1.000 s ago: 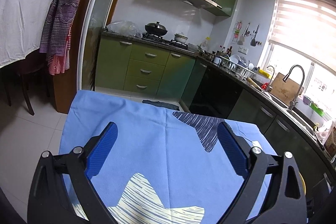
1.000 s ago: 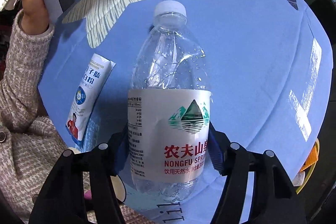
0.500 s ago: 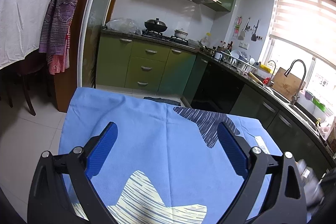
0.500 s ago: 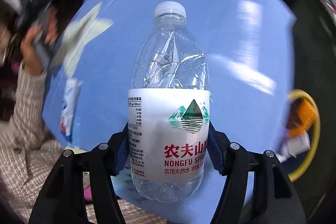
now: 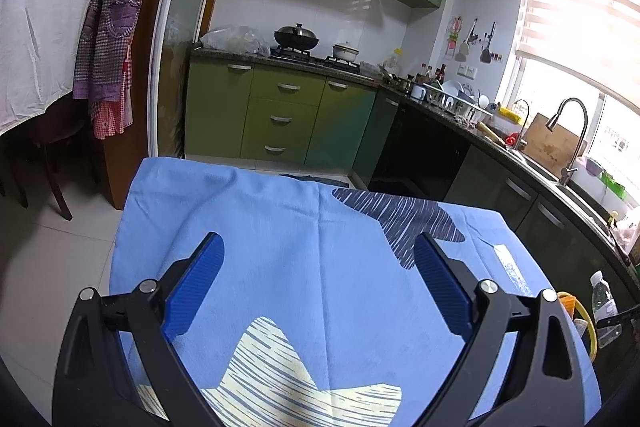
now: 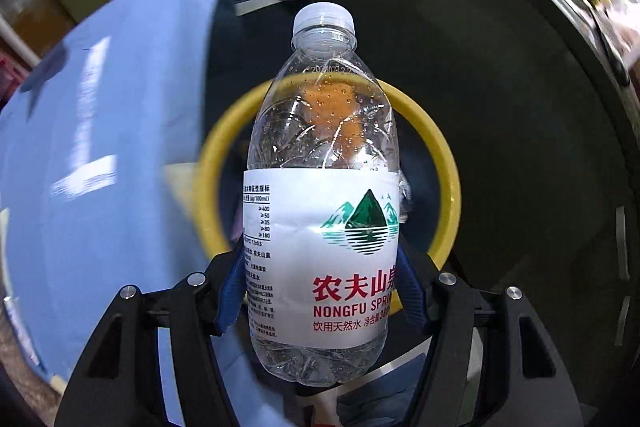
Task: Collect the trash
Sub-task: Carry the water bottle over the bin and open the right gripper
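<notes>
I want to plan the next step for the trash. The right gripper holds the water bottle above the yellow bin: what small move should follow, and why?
Probably open the right gripper and let the water bottle drop. The bottle is clamped between the blue pads, and the yellow bin ring lies right behind it, beside the blue tablecloth, so it seems lined up. A slight lowering first may help.

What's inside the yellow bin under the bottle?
Through the clear water bottle, something orange lies inside the yellow-rimmed bin. The bottle and right gripper cover most of the opening.
</notes>
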`<state>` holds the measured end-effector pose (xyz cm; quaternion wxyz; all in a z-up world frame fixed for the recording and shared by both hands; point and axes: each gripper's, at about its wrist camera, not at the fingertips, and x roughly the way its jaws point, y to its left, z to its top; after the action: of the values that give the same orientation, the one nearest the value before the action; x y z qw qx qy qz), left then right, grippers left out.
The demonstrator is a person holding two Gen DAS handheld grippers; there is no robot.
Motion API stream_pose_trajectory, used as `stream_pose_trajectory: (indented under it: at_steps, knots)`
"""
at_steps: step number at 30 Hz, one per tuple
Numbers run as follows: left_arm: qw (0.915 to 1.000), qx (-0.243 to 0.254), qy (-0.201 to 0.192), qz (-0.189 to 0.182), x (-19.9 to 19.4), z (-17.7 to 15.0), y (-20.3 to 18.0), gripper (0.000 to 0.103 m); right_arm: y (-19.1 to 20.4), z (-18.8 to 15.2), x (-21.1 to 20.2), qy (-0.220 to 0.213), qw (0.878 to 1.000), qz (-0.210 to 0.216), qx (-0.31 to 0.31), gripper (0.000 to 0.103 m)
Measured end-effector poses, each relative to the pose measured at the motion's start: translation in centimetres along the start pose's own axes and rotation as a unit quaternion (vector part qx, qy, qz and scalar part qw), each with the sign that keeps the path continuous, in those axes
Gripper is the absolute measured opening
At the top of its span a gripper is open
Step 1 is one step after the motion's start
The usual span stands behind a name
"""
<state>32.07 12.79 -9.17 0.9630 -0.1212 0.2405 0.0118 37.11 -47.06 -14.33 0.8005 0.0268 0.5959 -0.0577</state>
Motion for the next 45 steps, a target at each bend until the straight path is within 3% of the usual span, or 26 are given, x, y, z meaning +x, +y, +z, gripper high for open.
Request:
stream_pose_trajectory:
  at_steps: [12, 18, 20, 23, 26, 31, 37, 45]
  knots:
    - [0.9999, 0.014, 0.007, -0.002, 0.4, -0.3, -0.6, 0.091, -0.2, -1.5, 3.4, -0.040, 0.998, -0.050, -0.014, 0.064]
    - [0.9997, 0.020, 0.011, -0.005, 0.6, -0.4, -0.9, 0.091, -0.8, -1.5, 5.5, -0.027, 0.998, -0.058, -0.027, 0.065]
    - [0.9997, 0.022, 0.011, -0.007, 0.5, -0.5, -1.0, 0.091, -0.8, -1.6, 5.3, -0.029, 0.998, -0.050, -0.025, 0.066]
    - [0.9996, 0.025, 0.012, -0.008, 0.6, -0.4, -1.1, 0.091, -0.9, -1.4, 4.1, -0.044, 0.998, -0.046, -0.024, 0.079]
    - [0.9994, 0.030, 0.016, -0.009, 0.7, -0.6, -1.3, 0.091, -1.1, -2.0, 1.9, -0.063, 0.996, -0.051, -0.024, 0.079]
    - [0.9988, 0.042, 0.023, -0.007, 1.1, -0.9, -1.8, 0.091, -1.0, -4.4, -2.3, -0.096, 0.995, -0.027, -0.012, 0.080]
    - [0.9972, 0.067, 0.032, -0.001, 1.3, -1.4, -3.0, 0.091, -0.8, -10.0, -7.0, -0.147, 0.988, 0.041, 0.025, 0.082]
    - [0.9926, 0.087, 0.085, -0.010, 1.4, -2.3, -5.6, 0.091, -1.9, -17.8, -8.8, -0.168, 0.979, 0.096, 0.056, 0.085]
